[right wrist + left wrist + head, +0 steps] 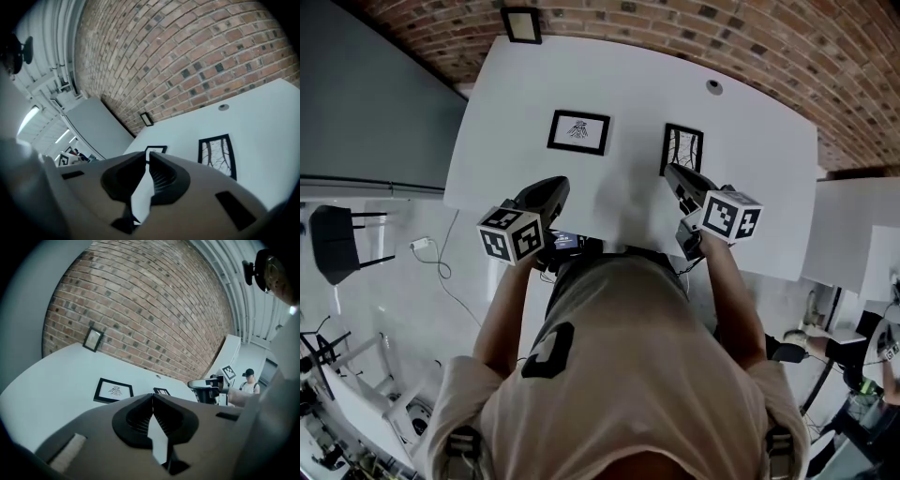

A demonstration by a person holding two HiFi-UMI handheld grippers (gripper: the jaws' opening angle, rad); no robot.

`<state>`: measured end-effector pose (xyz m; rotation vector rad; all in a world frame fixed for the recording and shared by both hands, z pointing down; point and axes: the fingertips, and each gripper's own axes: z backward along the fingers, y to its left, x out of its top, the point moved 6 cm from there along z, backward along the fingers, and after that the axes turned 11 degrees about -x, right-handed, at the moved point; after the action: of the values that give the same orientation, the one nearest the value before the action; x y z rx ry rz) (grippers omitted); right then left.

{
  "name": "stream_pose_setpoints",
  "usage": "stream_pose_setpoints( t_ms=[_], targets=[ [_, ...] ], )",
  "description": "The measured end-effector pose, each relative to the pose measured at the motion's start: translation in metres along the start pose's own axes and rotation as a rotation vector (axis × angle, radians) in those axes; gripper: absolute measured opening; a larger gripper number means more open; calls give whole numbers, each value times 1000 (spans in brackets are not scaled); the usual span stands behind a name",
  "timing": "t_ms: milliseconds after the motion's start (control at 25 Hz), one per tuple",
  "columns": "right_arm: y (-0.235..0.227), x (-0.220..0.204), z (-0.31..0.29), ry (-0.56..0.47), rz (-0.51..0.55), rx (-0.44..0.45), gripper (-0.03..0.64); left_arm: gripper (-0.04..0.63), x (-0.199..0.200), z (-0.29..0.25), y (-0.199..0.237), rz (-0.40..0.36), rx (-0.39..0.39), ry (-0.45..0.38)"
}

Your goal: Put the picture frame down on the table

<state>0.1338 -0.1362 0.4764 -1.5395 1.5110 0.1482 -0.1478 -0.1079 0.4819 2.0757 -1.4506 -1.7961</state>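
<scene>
Closest in, the person's beige shirt [619, 356] fills the lower view. Above the white table [750, 159], the left gripper [555, 187] and right gripper [672, 172] hover with jaws closed together on nothing. The picture frame [682, 145] lies flat on the table just beyond the right gripper's tip, and a second frame [578, 132] lies to its left.

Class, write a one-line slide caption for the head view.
Left hand-held gripper and right hand-held gripper, both empty, over a white table bearing a left picture frame and a right picture frame.
</scene>
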Motion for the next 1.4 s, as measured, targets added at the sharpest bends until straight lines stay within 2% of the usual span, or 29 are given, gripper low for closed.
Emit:
stream_pose_setpoints(
  t_ms=[200,400,640,760,920,1400],
  targets=[
    [50,-9,9,-33,3,123,17,5,-2,11,-12,-91,-49,31],
    [81,-25,21,-34,-49,196,17,5,-10,23,-14,-92,-96,39],
    [106,-48,35,-18,-87,203,16,5,-22,34,-8,-67,-122,52],
    [115,-67,37,49,-132,206,15,5,-27,35,-7,-58,-131,63],
    [126,-84,39,91,-95,174,14,5,-29,36,-8,-49,-161,64],
    [130,-97,51,77,-96,182,12,5,-33,38,-23,-82,-180,76]
  ],
)
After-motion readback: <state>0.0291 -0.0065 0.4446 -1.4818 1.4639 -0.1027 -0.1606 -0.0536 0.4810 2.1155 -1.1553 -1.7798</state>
